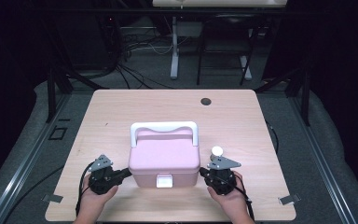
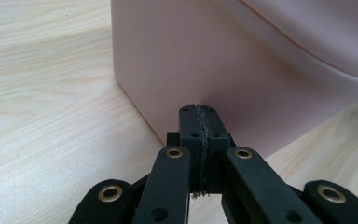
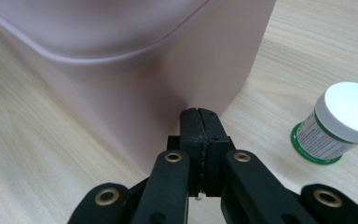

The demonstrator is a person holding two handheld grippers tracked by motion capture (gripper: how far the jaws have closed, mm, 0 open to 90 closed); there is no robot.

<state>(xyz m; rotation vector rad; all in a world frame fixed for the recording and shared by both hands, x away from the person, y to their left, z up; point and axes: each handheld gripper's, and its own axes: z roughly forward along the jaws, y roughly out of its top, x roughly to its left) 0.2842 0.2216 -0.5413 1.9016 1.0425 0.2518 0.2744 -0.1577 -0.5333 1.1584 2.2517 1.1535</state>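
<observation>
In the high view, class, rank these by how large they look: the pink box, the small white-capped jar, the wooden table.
1. wooden table
2. pink box
3. white-capped jar, partly hidden behind the right tool

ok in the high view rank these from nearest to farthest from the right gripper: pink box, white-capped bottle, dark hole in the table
From the right gripper:
1. pink box, right at its jaws, toward the table's middle
2. white-capped bottle, just behind it
3. dark hole, near the table's far edge

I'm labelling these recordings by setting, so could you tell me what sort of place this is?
Probably a lab or recording workspace, not a home: a bare wooden table stands inside a dark metal frame, with loose cables on the floor behind it and another desk's white leg beyond.
</observation>
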